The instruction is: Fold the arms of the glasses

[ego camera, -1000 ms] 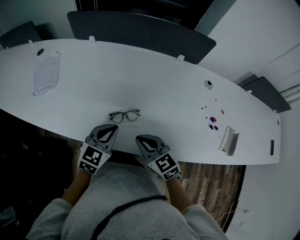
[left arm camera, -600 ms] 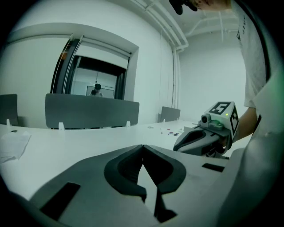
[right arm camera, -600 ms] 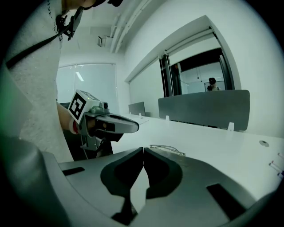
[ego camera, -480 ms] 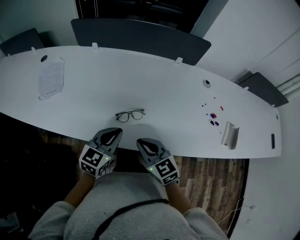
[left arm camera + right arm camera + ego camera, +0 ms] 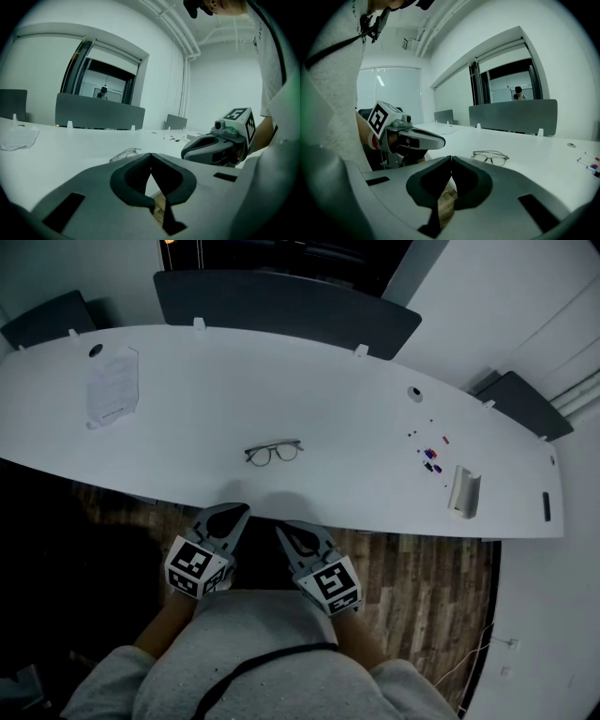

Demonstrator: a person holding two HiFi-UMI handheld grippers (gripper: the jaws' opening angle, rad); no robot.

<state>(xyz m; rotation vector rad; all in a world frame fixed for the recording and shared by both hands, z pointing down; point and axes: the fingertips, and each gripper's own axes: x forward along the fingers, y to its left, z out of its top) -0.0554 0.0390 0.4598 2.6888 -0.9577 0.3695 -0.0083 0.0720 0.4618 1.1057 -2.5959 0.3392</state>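
Glasses point(image 5: 274, 453) flat on bench point(image 5: 356, 409), long axis roughly 9-to-3. Left gripper point(image 5: 240, 510) and right gripper point(image 5: 283, 529) closed tight, empty, at 6 o'clock.

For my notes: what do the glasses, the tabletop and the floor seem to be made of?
Glasses: thin dark rims, probably metal wire or slim plastic, with clear lenses; too small to settle.
Tabletop: smooth matte white, likely laminate, no grain showing.
Floor: brown planks with visible grain, so wood or wood-look laminate.
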